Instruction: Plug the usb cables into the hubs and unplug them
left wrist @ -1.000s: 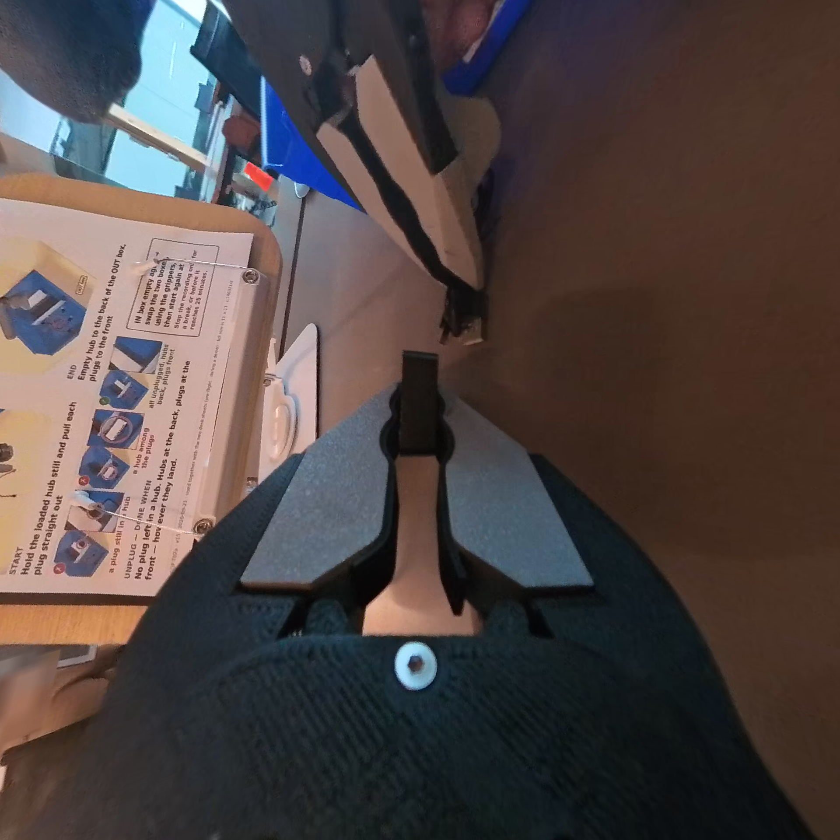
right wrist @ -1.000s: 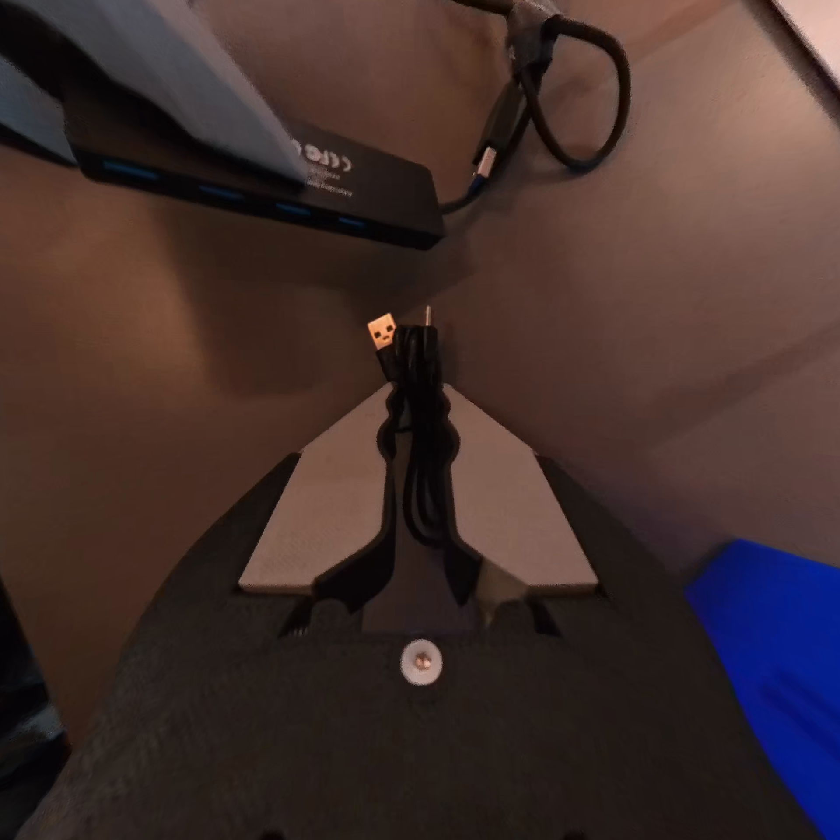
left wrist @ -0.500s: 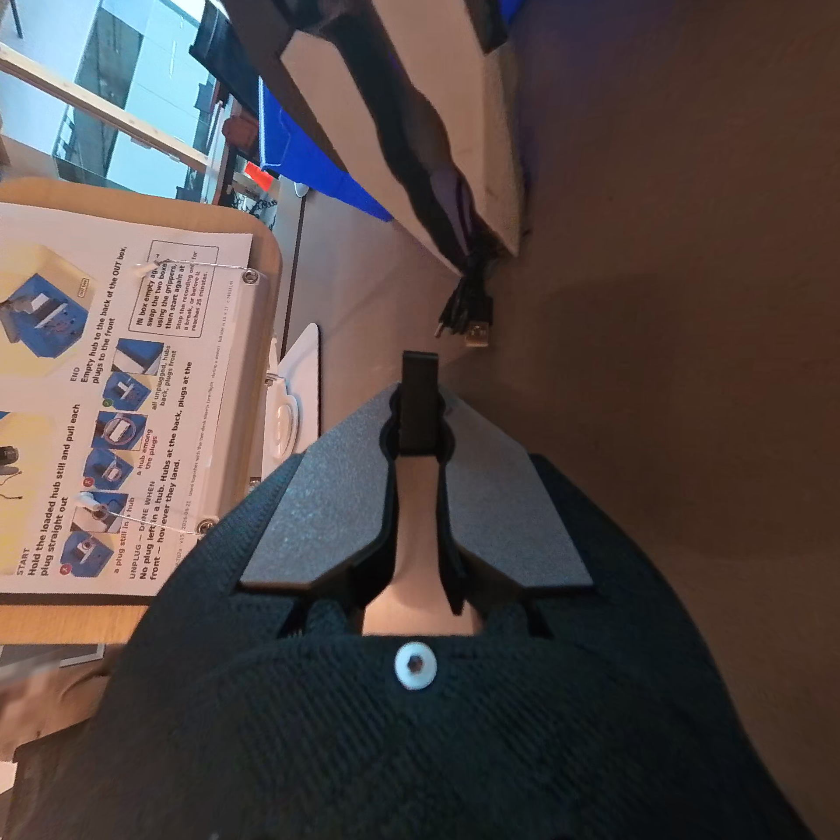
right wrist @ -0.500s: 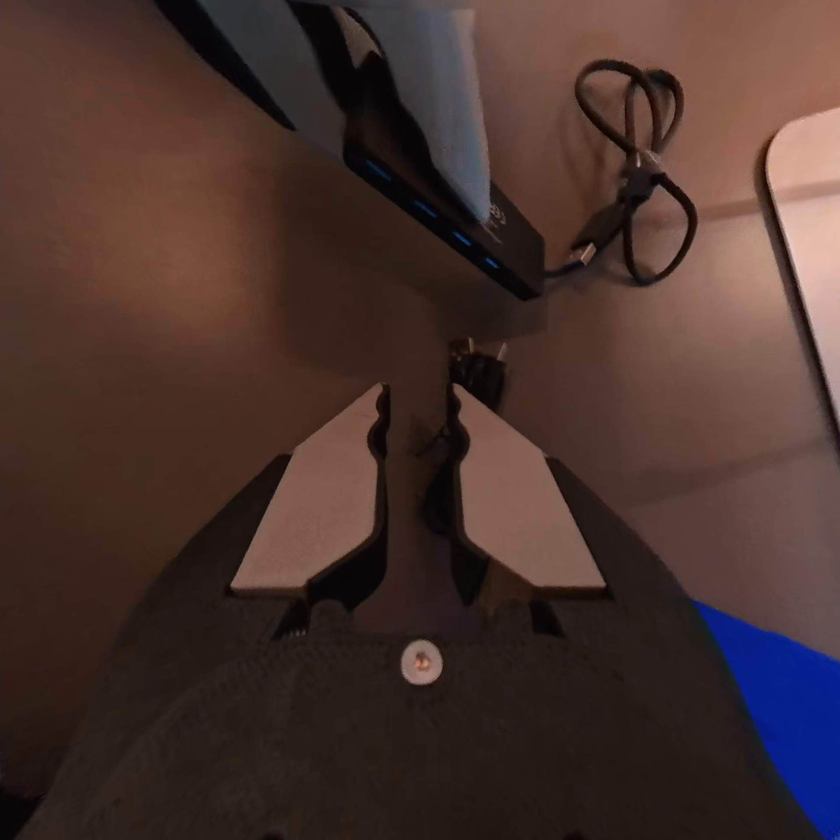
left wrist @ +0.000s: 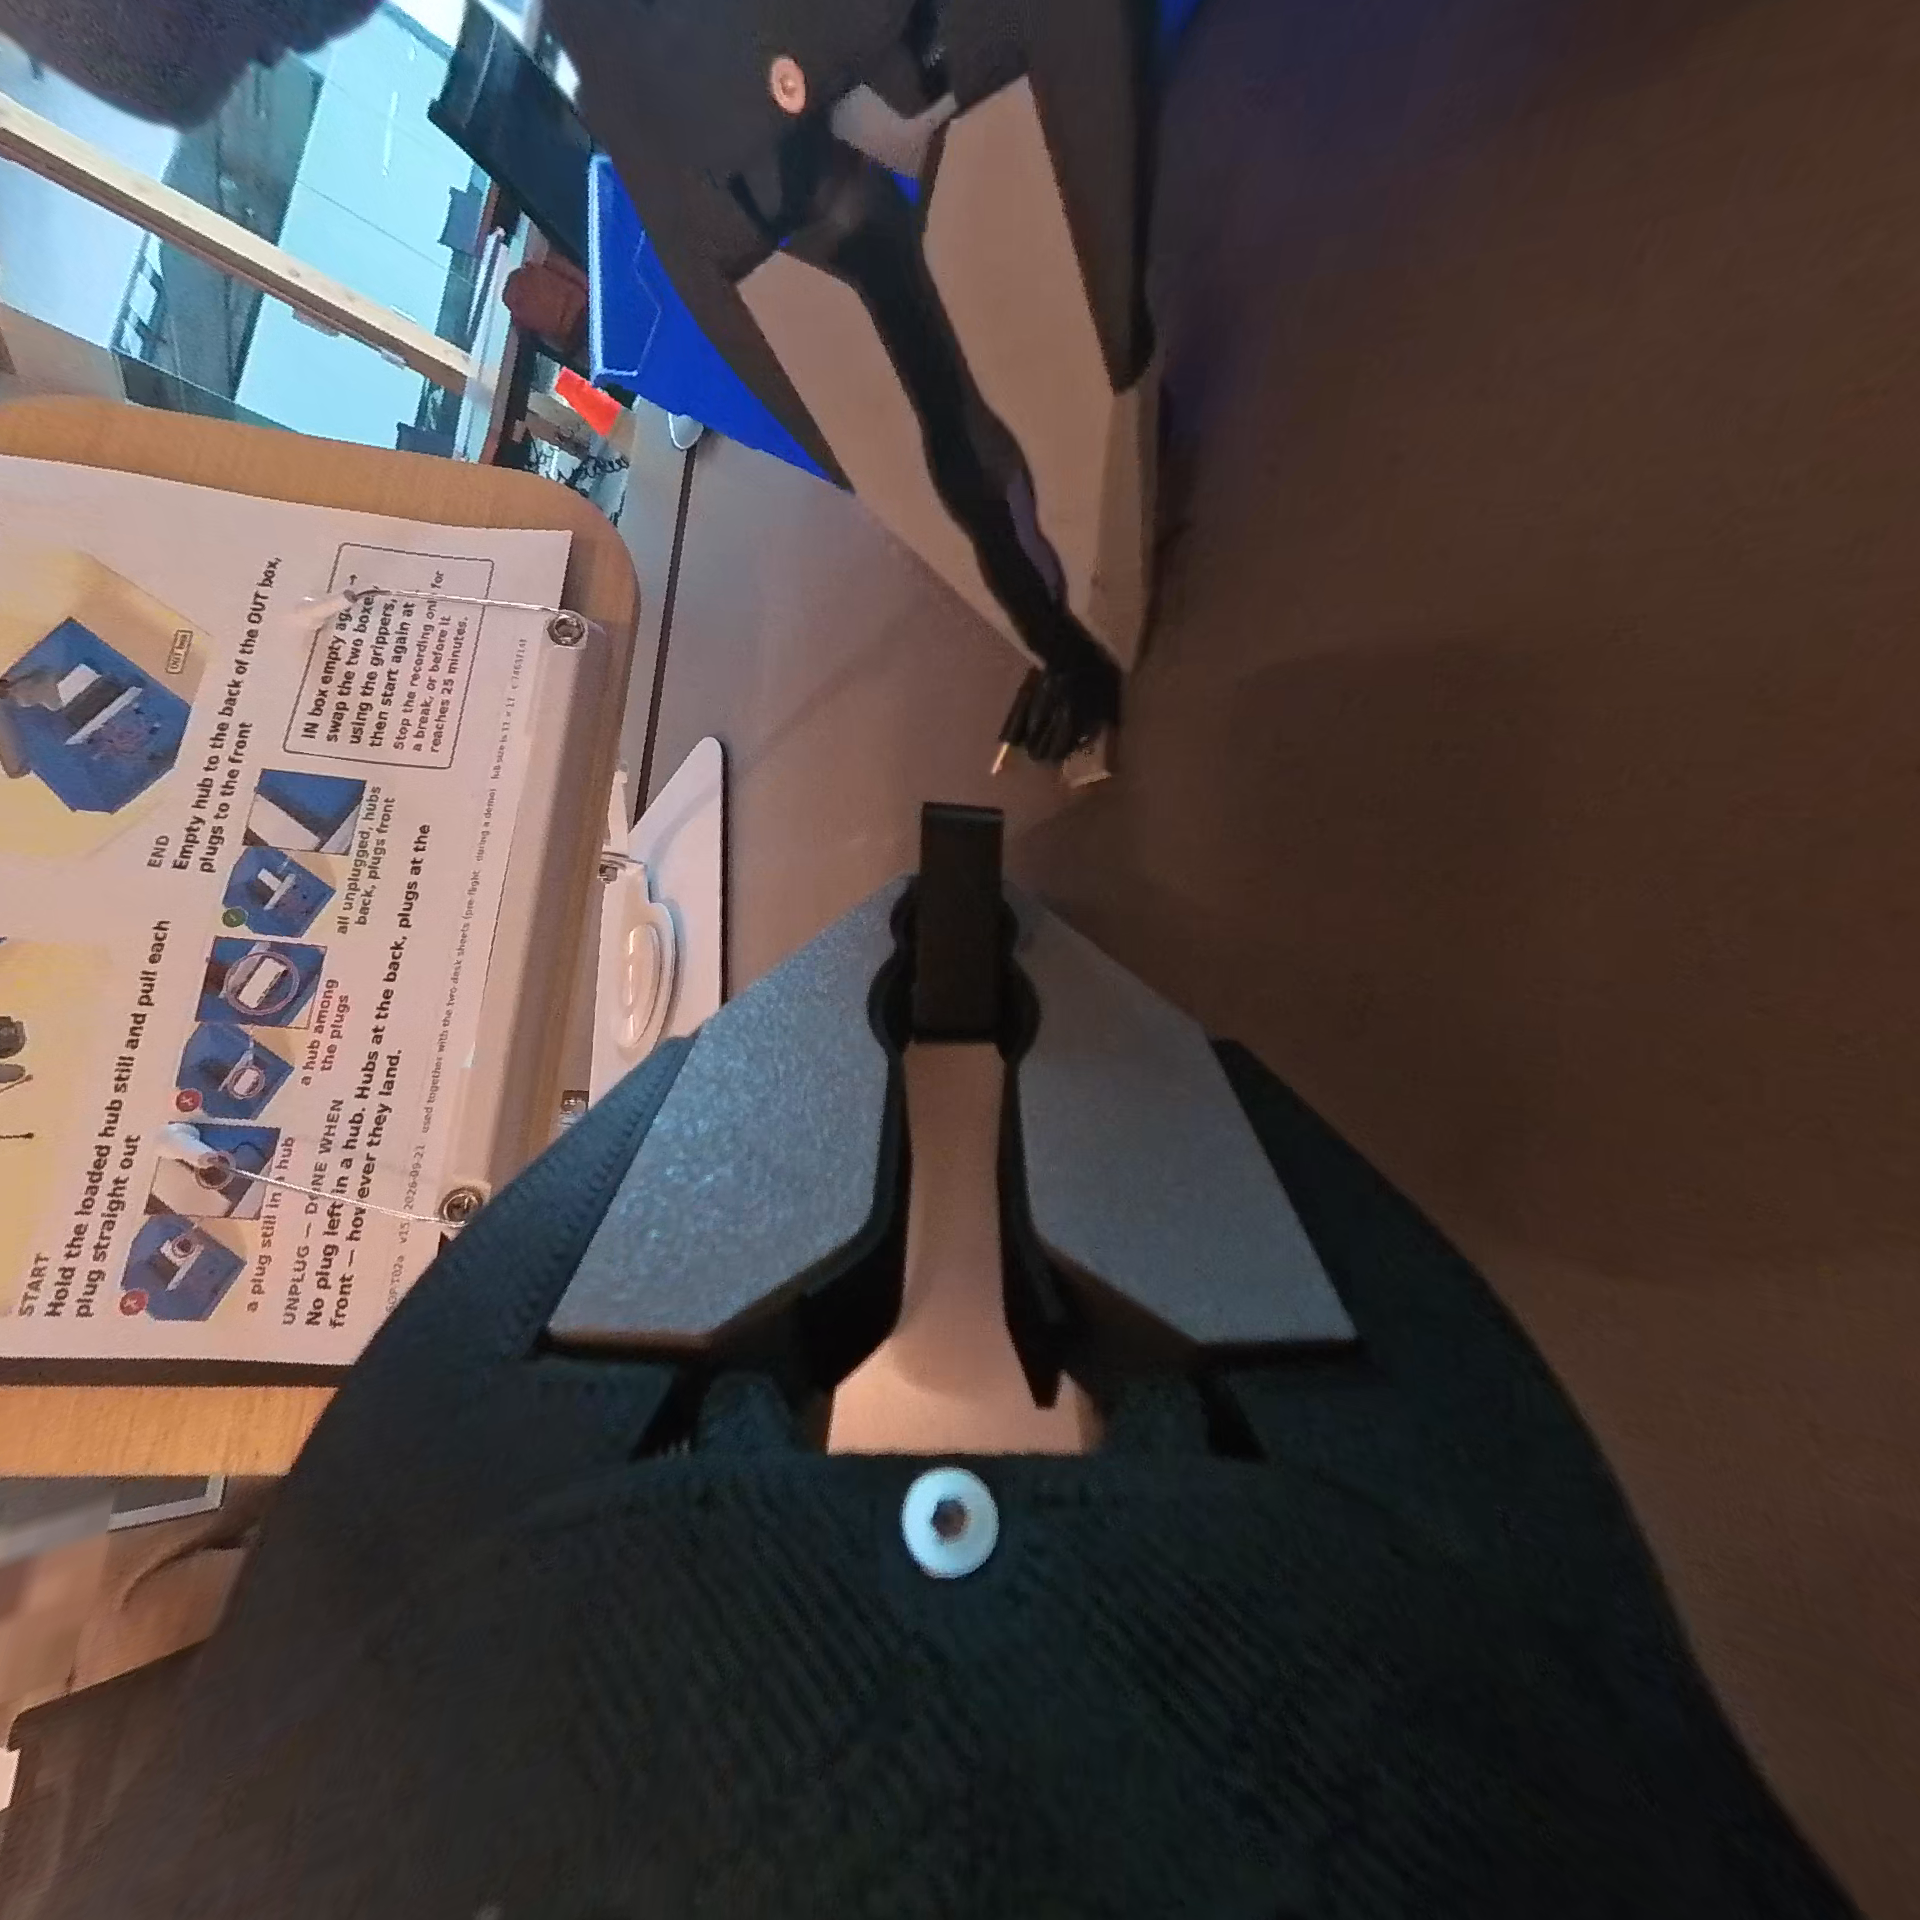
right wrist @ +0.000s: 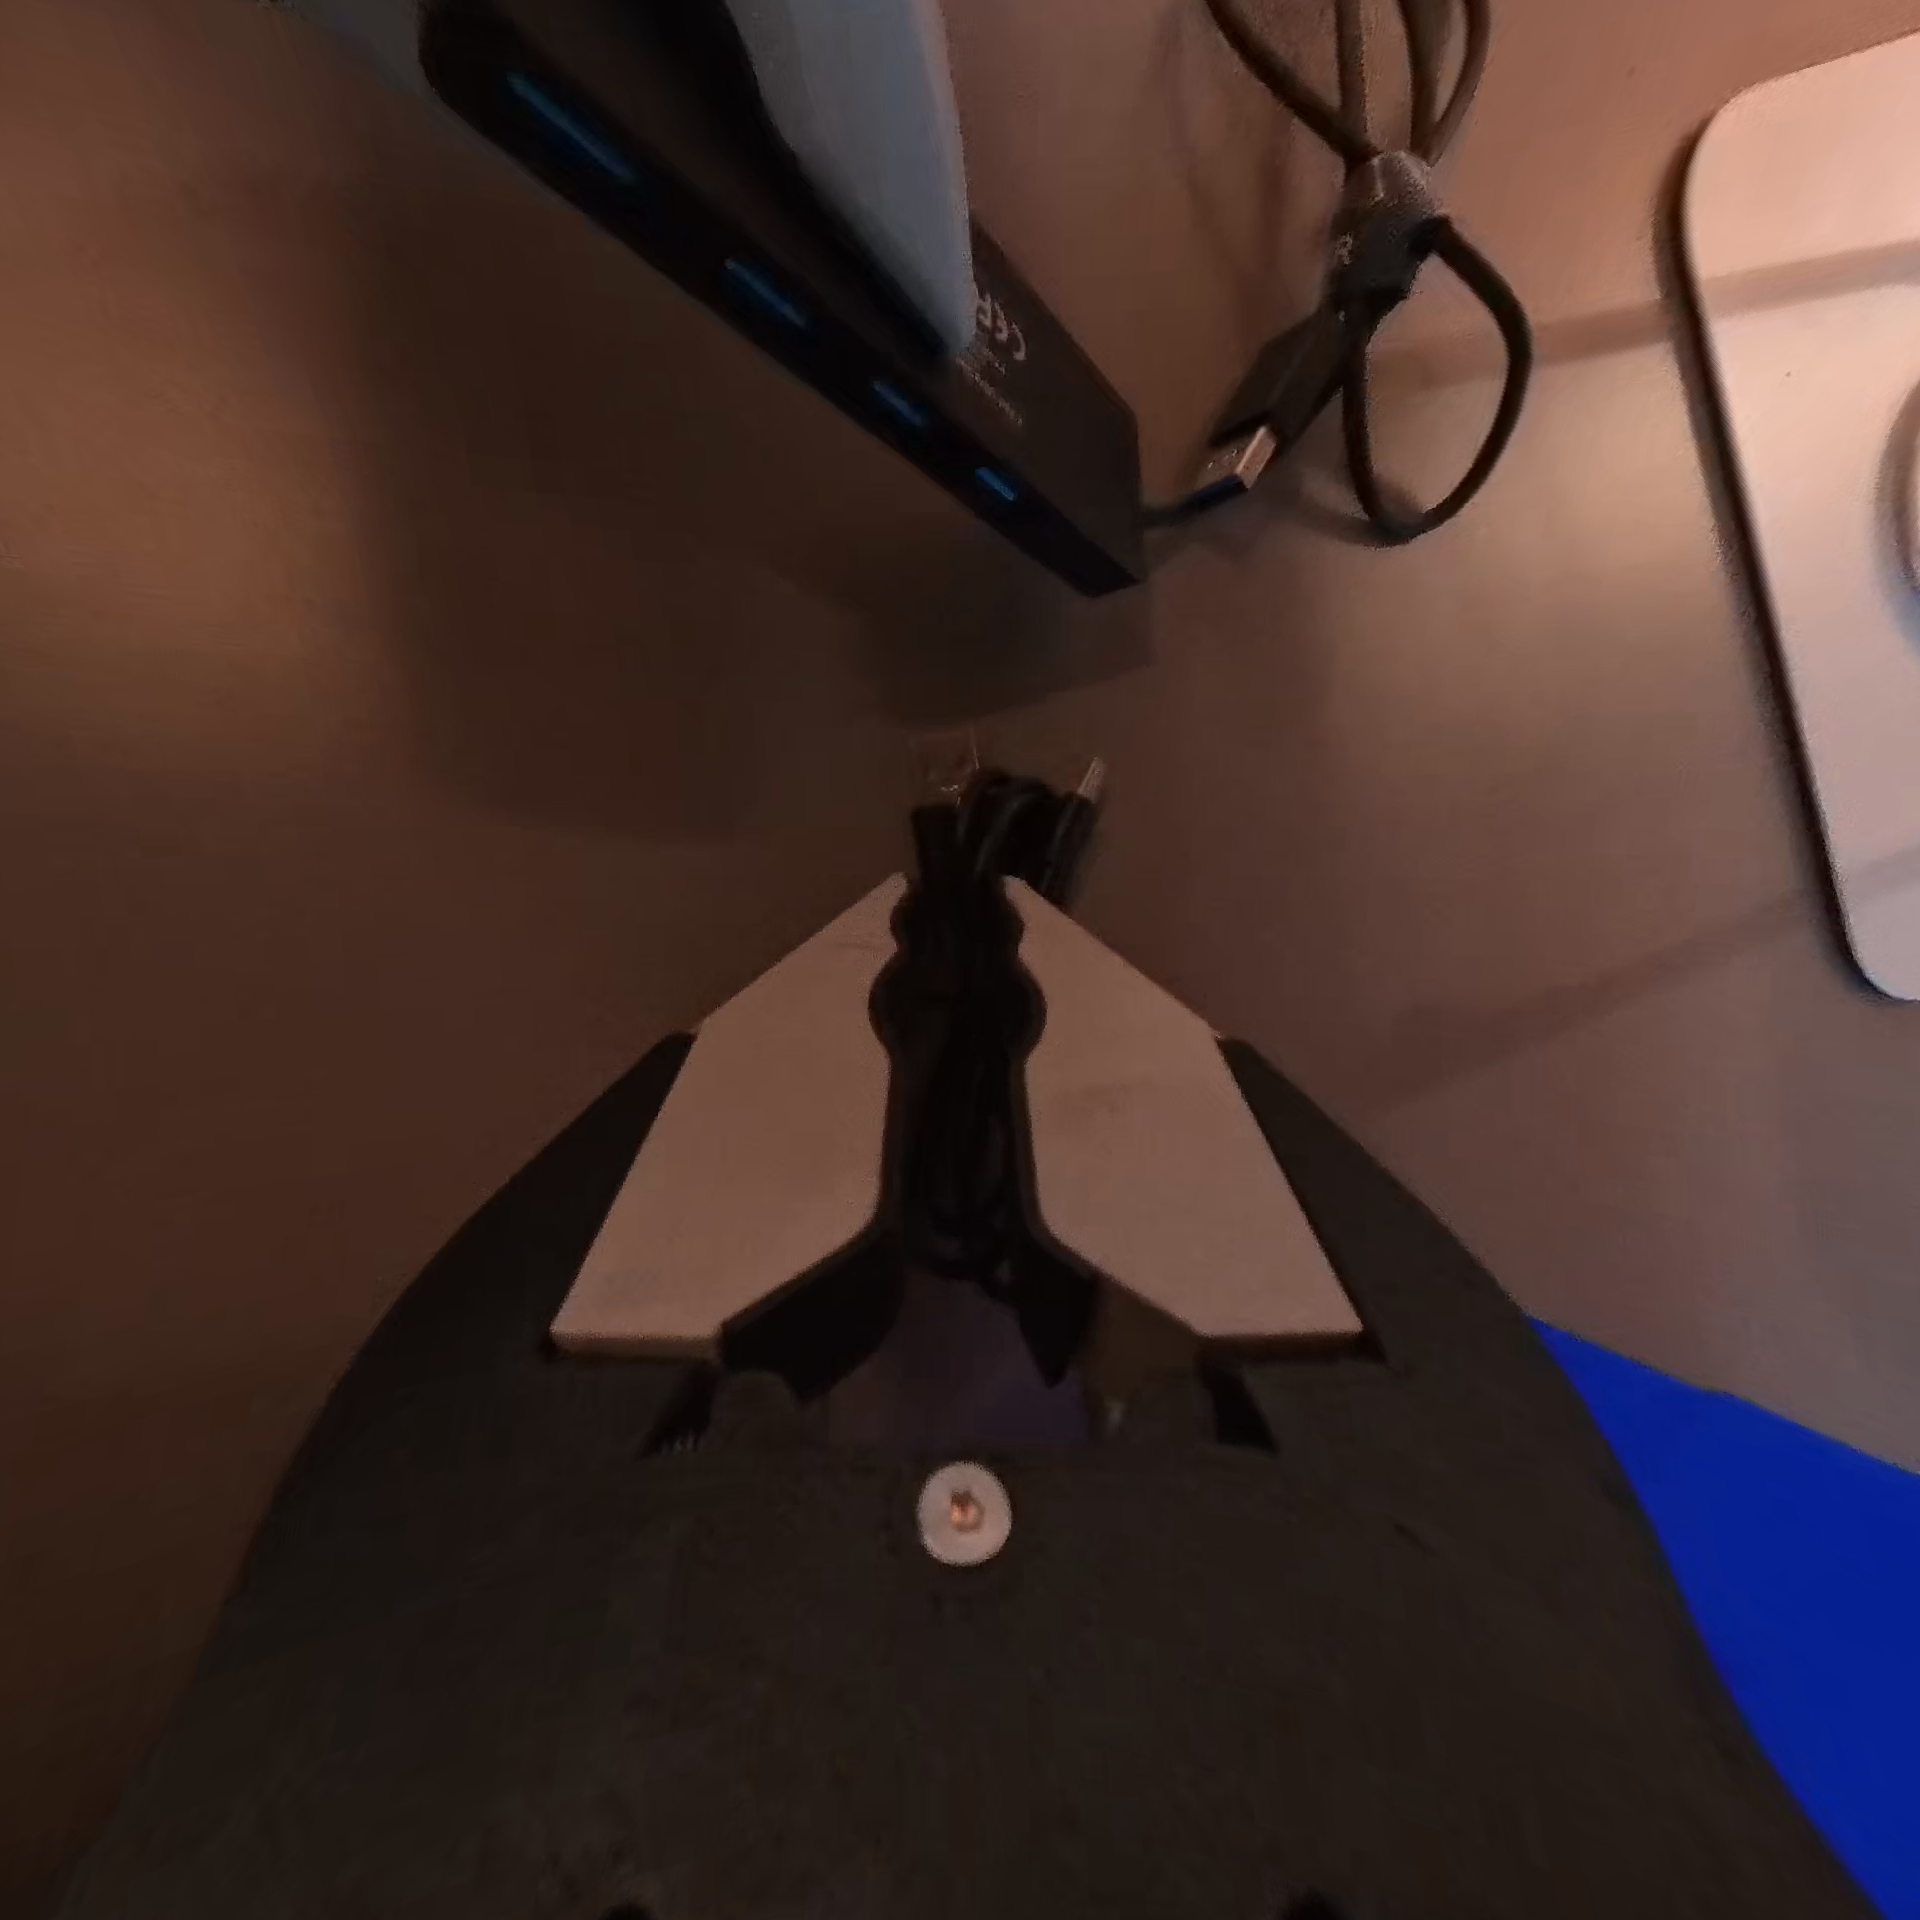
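My left gripper [left wrist: 958,914] is shut on a black USB hub [left wrist: 960,862], seen end-on between its pads. In the right wrist view the hub [right wrist: 1039,457] shows its row of blue ports, with a left finger [right wrist: 883,156] clamped on it. My right gripper [right wrist: 958,894] is shut on a bundled black USB cable [right wrist: 961,1039]. The cable's metal plugs [right wrist: 1089,779] stick out past the fingertips, just below the hub's near corner. The left wrist view shows the same bundle [left wrist: 1065,686] between the right gripper's fingers.
The hub's own tied cable [right wrist: 1382,312] with its plug [right wrist: 1247,462] lies on the brown table. A white pad [right wrist: 1818,520] is at the right. A blue box [right wrist: 1714,1558] is at lower right. An instruction sheet on a wooden board [left wrist: 260,883] is at left. Across from one pair of fingers to the other is roughly 8 cm.
My right gripper opened around the cable bundle, then shut on it again and came closer to the hub. The left gripper held the hub throughout.
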